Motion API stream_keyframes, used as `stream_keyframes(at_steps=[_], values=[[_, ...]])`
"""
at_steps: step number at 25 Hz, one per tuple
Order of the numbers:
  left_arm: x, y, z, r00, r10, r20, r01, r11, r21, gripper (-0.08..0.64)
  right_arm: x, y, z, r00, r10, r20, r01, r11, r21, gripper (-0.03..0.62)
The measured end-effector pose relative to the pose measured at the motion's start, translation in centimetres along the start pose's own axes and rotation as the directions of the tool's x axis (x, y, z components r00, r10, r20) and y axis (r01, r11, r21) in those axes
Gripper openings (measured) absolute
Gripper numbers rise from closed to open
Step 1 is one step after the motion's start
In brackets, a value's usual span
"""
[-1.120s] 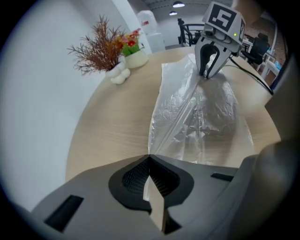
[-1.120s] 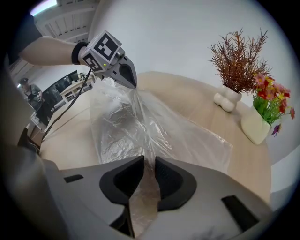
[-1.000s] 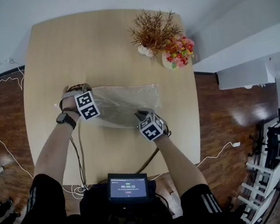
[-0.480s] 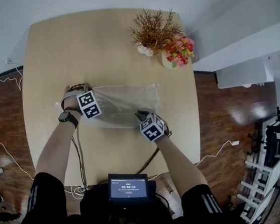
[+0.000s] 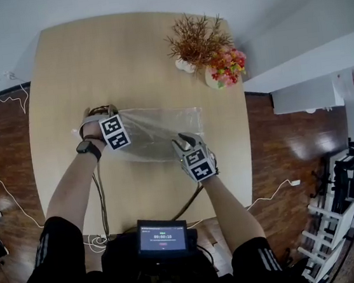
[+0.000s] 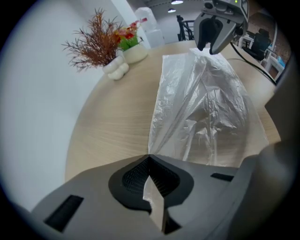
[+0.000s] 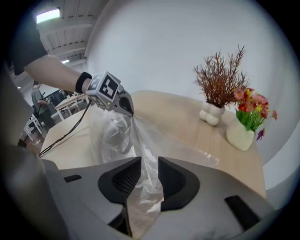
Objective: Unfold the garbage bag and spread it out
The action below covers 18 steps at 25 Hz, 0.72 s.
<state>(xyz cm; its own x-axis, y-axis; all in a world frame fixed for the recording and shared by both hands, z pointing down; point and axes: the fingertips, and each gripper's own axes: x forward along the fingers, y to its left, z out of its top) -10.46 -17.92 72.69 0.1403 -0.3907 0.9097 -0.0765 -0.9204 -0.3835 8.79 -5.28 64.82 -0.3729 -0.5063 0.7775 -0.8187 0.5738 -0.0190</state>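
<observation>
Bag (image 5: 160,133) is lying on table (image 5: 121,55), unfolded but still puffed and wrinkled, so approx. halfway. L gripper (image 6: 149,161) is clamping its edge. R gripper (image 7: 149,176) jaws have just been opening, film sitting loose between them, prob. unpinched. Smoothing flat is remaining.

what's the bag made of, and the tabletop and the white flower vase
Translucent crinkled garbage bag: thin plastic film, glossy; the table shows through it. Pale tabletop: wood or wood-look laminate, matte, faint grain lines. Rounded white vase: probably glazed ceramic, smooth surface.
</observation>
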Motion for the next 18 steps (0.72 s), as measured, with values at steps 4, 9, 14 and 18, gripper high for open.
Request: stream_keyframes(at_steps=[4,9,14,18], values=[[0.1,0.0,0.1,1.0,-0.002,-0.002,0.002,1.0,-0.009,-0.005,-1.0,0.5,4.7,0.995,0.017,0.103,-0.015,1.0,-0.016,0.143],[0.2,-0.1,0.2,1.0,-0.009,0.004,0.009,1.0,-0.027,-0.005,2.0,3.8,8.8,0.986,0.116,0.119,-0.109,0.992,-0.064,0.17],[0.2,0.1,0.4,1.0,-0.01,0.013,0.01,0.999,-0.039,-0.003,6.7,7.4,8.8,0.977,0.212,0.036,-0.206,0.972,-0.114,0.173],[0.0,-0.1,0.3,1.0,-0.012,0.022,0.013,0.999,-0.045,-0.003,9.2,9.3,7.5,0.969,0.239,-0.058,-0.246,0.953,-0.176,0.174]])
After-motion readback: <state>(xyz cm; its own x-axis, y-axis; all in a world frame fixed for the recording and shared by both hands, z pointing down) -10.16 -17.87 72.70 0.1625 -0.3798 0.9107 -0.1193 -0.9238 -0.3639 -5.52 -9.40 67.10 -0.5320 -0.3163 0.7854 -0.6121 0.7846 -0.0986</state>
